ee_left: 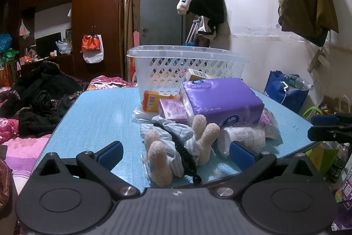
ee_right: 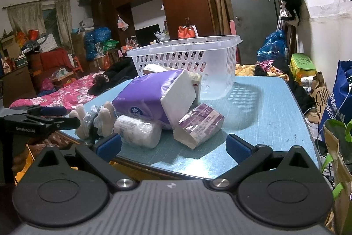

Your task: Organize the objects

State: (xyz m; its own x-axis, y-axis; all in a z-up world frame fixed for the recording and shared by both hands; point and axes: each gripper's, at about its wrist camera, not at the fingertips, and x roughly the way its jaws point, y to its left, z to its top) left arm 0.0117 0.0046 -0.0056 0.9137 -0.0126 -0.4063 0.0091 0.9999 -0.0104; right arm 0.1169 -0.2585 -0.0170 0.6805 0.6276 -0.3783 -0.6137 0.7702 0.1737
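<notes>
a blue table (ee_left: 99, 116) in a crowded bedroom carries a pile of household goods heaped in front of a white basket (ee_left: 176, 65), which stands at the table's far side and, by the look of it, is where the pile belongs. going left to right in the left wrist view: an orange box (ee_left: 151, 100) lies against the basket's front wall, a small purple pack (ee_left: 172, 110) sits just beside it, and a plush toy (ee_left: 176, 147) in striped cloth lies on its back nearest the camera, legs in the air. behind the toy rests a big purple tissue pack (ee_left: 222, 98), propped on the smaller goods rather than flat, with a white roll (ee_left: 244, 136) in clear wrap tucked at its right foot.

the left gripper (ee_left: 176, 152) is held low and level at the table's near edge, pointed straight at the toy, jaws wide apart with the toy lying between the blue pads and nothing gripped. that pose suggests the toy is the first pick.

from the right wrist view, the right gripper (ee_right: 173, 145) waits at the table's near corner, also level, jaws spread and empty, aimed between the white roll and a purple-patterned packet (ee_right: 199, 124) that leans against the tissue pack. nothing appears sorted yet, though what the basket holds cannot be made out.
</notes>
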